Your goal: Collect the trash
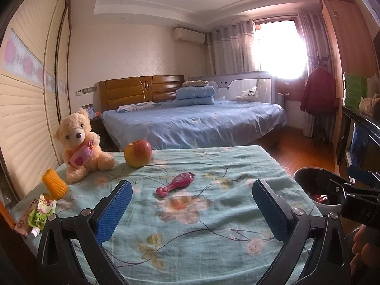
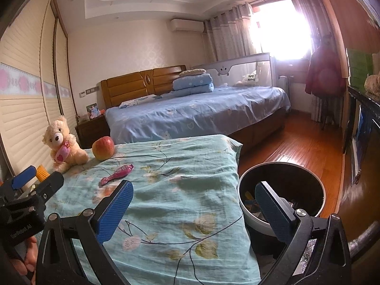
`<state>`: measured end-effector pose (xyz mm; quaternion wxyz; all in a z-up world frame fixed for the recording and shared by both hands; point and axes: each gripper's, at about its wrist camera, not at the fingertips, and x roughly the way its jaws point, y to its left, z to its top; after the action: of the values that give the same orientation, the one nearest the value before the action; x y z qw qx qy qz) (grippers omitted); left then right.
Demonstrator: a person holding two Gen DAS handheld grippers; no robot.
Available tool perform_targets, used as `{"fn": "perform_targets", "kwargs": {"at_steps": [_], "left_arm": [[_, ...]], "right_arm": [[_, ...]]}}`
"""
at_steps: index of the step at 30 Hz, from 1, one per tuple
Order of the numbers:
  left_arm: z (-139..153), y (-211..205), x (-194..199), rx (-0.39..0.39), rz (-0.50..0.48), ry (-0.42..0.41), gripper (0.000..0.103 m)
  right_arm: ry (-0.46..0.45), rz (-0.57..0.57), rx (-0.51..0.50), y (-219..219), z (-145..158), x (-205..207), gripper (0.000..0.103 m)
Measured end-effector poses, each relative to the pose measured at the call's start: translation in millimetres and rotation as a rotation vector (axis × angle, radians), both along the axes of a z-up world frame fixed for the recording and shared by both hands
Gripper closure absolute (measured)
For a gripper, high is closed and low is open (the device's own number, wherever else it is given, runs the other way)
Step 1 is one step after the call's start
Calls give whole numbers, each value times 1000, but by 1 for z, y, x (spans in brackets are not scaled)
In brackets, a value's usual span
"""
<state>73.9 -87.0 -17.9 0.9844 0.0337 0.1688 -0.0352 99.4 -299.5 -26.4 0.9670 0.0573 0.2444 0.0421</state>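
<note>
Between my left gripper's spread, empty fingers, the floral cloth stretches away. Beyond lies a pink wrapper, long axis running near-left to far-right, wide end farther. My right gripper is also apart, over the bin edge.

Both wrist views face the bed across the floral-covered table. Left view sits close over its centre; right view over its right edge, above the bin, contents indistinct.
</note>
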Motion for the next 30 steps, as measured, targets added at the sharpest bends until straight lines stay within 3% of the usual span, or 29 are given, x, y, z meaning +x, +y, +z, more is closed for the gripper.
{"fn": "perform_targets", "kwargs": {"at_steps": [30], "left_arm": [[-3,5,5,-9,3,13,1]], "right_arm": [[6,9,0,2,0,-1,0]]}}
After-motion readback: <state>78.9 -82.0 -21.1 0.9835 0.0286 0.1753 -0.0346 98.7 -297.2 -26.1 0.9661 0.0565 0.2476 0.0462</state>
